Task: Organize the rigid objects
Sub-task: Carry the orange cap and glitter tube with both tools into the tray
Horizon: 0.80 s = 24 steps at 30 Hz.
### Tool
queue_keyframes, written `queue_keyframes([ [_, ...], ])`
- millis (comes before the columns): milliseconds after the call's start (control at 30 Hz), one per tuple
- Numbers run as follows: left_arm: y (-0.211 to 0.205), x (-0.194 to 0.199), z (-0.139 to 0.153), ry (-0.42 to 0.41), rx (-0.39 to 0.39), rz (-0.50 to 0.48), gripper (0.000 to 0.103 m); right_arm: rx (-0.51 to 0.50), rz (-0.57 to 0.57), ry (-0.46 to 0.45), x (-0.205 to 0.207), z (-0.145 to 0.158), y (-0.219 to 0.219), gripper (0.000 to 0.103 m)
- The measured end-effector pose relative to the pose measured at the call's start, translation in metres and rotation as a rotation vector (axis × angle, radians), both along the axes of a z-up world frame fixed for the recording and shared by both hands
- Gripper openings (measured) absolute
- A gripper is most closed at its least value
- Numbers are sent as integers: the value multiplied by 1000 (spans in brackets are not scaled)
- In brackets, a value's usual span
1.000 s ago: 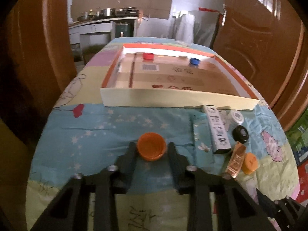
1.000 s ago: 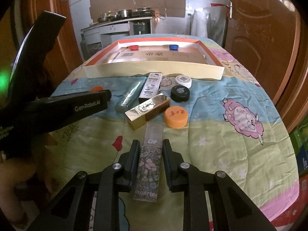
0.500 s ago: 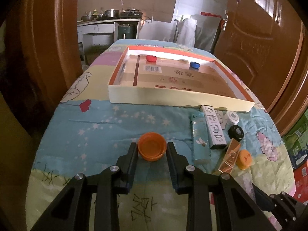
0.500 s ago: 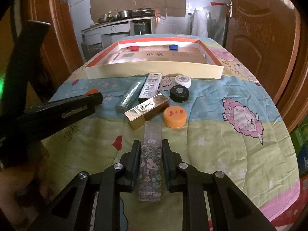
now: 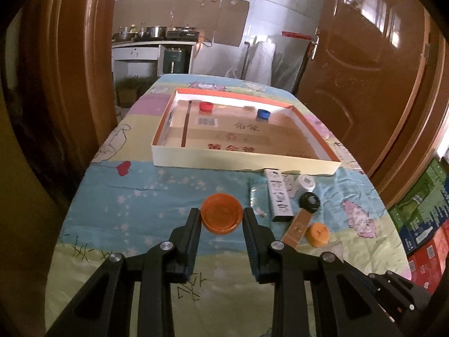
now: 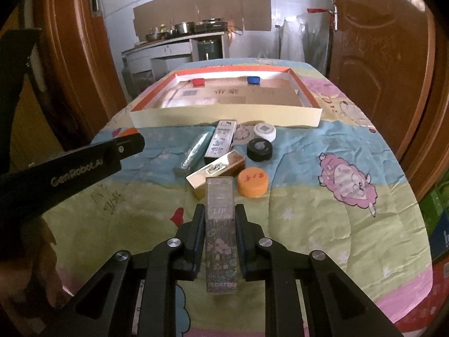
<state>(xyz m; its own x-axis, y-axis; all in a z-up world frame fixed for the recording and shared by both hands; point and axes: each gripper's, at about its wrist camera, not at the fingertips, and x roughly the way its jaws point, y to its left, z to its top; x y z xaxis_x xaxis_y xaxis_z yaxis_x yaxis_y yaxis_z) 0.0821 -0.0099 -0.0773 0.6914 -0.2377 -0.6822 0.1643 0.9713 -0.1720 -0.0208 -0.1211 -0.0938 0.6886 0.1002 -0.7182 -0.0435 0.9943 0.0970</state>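
My left gripper [image 5: 222,215] is shut on an orange cap [image 5: 222,216] and holds it above the bedspread. My right gripper [image 6: 220,215] is shut on a clear floral lip-product box [image 6: 220,230], whose front end is tipped up off the cloth. Beyond lies a shallow cardboard tray [image 5: 244,159] with a red cap [image 5: 205,106] and a blue cap [image 5: 263,113] at its far wall. In front of the tray lie a white box [image 6: 221,141], a silvery tube [image 6: 193,154], a gold box [image 6: 216,170], a black lid [image 6: 259,149], a white lid [image 6: 265,131] and another orange lid [image 6: 252,182].
The table is covered with a patterned bedspread [image 6: 322,202]. Brown wooden doors stand on both sides. The left gripper's black arm [image 6: 70,165] crosses the left of the right wrist view. Stacked cartons [image 5: 421,213] sit on the floor at the right.
The left gripper has risen and moved forward with the orange cap. The right gripper's fingers have closed on the lip-product box, and its front end has lifted.
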Motion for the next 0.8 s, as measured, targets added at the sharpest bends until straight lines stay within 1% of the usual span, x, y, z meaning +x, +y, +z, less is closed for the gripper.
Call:
queue_keyframes([
  [400, 0, -5, 14, -28, -22, -14, 31, -10, -2, -44, 1, 26, -4, 20],
  [800, -4, 7, 32, -59, -21, -18, 31, -5, -10, -106, 24, 61, -16, 20],
])
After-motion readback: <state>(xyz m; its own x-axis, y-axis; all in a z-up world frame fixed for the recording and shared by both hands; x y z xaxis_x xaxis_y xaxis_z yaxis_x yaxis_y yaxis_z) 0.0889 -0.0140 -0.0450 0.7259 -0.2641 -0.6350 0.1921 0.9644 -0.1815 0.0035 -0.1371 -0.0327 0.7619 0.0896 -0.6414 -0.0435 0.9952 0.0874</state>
